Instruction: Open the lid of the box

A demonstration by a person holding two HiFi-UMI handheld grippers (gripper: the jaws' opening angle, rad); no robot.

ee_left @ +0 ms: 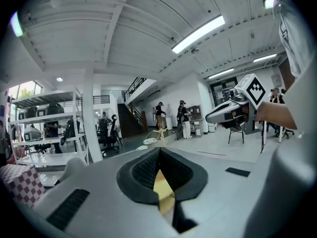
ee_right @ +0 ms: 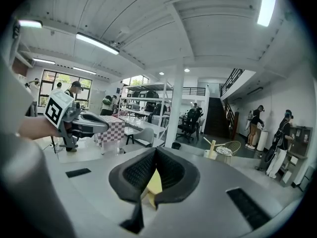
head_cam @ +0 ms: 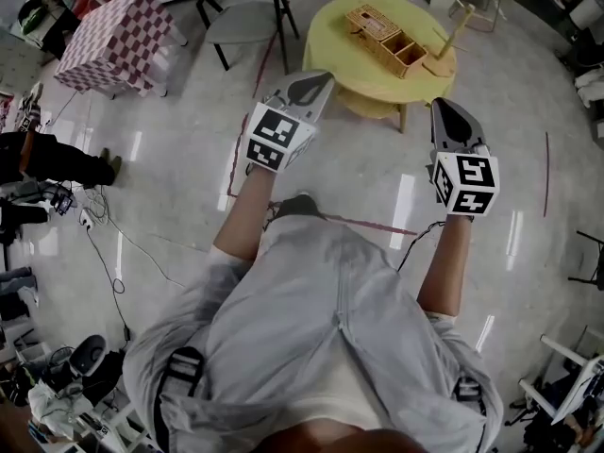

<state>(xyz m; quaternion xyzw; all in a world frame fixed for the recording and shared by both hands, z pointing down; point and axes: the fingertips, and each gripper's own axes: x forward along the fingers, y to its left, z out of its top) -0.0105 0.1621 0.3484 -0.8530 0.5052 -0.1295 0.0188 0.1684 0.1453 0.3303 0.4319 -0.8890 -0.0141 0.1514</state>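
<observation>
A woven wicker box (head_cam: 385, 39) lies on a round yellow table (head_cam: 340, 36) ahead of me, out of reach of both grippers. My left gripper (head_cam: 317, 83) hangs above the floor just short of the table's near left edge, its jaws shut with nothing between them. To the right, my right gripper (head_cam: 444, 109) is at the table's near right edge, also shut and empty. In the left gripper view the left gripper (ee_left: 159, 152) shows its pads meeting, with a strip of yellow table behind them. The right gripper view shows the right gripper (ee_right: 156, 150) the same way.
A wooden stand (head_cam: 451, 36) sits on the table right of the box. A grey chair (head_cam: 245, 17) is behind the table at the left, and a checkered table (head_cam: 118, 36) is further left. Cables (head_cam: 113, 243) and red tape lines (head_cam: 377, 225) mark the floor.
</observation>
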